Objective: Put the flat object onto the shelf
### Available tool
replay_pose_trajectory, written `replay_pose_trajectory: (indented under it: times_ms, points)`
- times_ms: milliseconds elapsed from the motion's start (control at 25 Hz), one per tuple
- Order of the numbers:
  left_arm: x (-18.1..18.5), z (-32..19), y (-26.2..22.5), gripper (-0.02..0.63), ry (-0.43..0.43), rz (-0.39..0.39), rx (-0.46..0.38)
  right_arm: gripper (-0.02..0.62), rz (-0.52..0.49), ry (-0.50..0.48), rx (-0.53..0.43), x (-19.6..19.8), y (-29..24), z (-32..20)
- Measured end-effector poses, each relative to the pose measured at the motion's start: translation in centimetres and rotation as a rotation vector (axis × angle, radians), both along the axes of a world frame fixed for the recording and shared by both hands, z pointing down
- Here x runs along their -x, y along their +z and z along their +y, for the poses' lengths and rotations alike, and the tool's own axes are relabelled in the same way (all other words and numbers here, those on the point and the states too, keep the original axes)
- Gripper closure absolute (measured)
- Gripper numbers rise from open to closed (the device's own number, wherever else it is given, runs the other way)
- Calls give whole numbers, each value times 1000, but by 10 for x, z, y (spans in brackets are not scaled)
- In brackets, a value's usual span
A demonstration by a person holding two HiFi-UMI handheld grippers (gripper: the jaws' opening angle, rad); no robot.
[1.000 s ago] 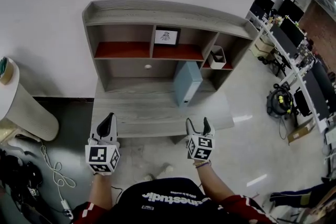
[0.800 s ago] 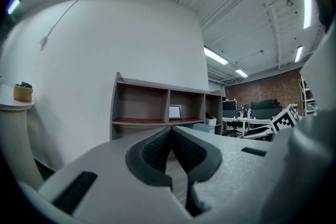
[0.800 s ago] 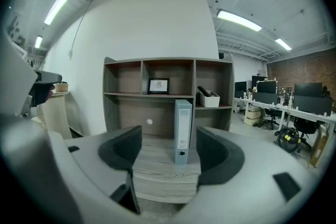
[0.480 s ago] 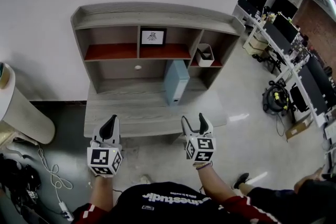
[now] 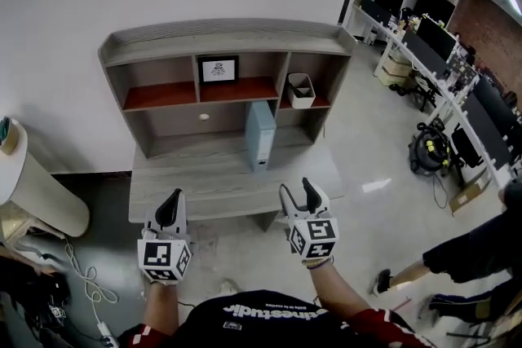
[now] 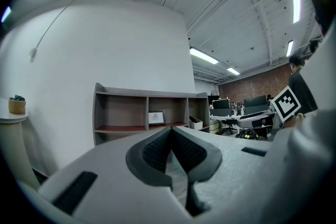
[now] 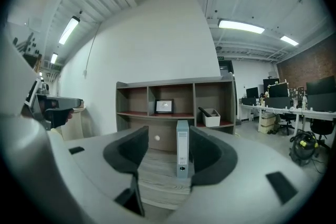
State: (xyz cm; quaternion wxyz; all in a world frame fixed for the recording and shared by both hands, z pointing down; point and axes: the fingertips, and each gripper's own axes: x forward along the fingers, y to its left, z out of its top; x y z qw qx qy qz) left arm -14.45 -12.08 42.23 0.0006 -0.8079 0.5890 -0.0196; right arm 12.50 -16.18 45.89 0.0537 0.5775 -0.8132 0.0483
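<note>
The flat object is a light blue binder (image 5: pixel 260 134) (image 7: pixel 182 155). It stands upright on the grey desk top (image 5: pixel 212 179), under the wooden shelf unit (image 5: pixel 220 37) (image 7: pixel 173 84) (image 6: pixel 147 94). Both grippers hover in front of the desk's near edge, well short of the binder. My left gripper (image 5: pixel 171 197) (image 6: pixel 170 131) is shut with its pads touching and nothing between them. My right gripper (image 5: pixel 298 188) (image 7: pixel 168 136) is open and holds nothing. Its jaws have just been closing, and the far-off binder shows through their gap.
A framed picture (image 5: pixel 218 69) stands in the shelf's middle compartment and a white bin (image 5: pixel 300 90) in the right one. A round white table (image 5: pixel 37 183) is at the left, with cables (image 5: pixel 81 273) on the floor. Office desks with monitors (image 5: pixel 440 45) and a person's legs (image 5: pixel 457 257) are at the right.
The shelf has slid left and lower in the head view. The right gripper has risen a little and its jaws stand narrower. A person's legs have come in at the right edge.
</note>
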Motion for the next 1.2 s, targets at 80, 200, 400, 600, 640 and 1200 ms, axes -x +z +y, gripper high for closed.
replay_pose_trajectory:
  times_ms: [80, 200, 400, 600, 640, 1200]
  points:
    - [-4, 2, -4, 600, -4, 1, -7, 374, -8, -13, -10, -3, -6, 4]
    - [-10, 6, -9, 600, -8, 0, -16, 402, -19, -28, -25, -7, -15, 10]
    - [-18, 11, -14, 600, -5, -3, -25, 442, -42, -49, -46, -10, -27, 16]
    - [-26, 15, -15, 600, 6, -2, -26, 474, -56, -62, -63, -10, -37, 20]
    - [-28, 15, -16, 600, 9, -2, -26, 482, -58, -63, -66, -10, -38, 20]
    - [-35, 16, -24, 600, 18, 14, -54, 590, -72, -34, -85, -13, -42, 23]
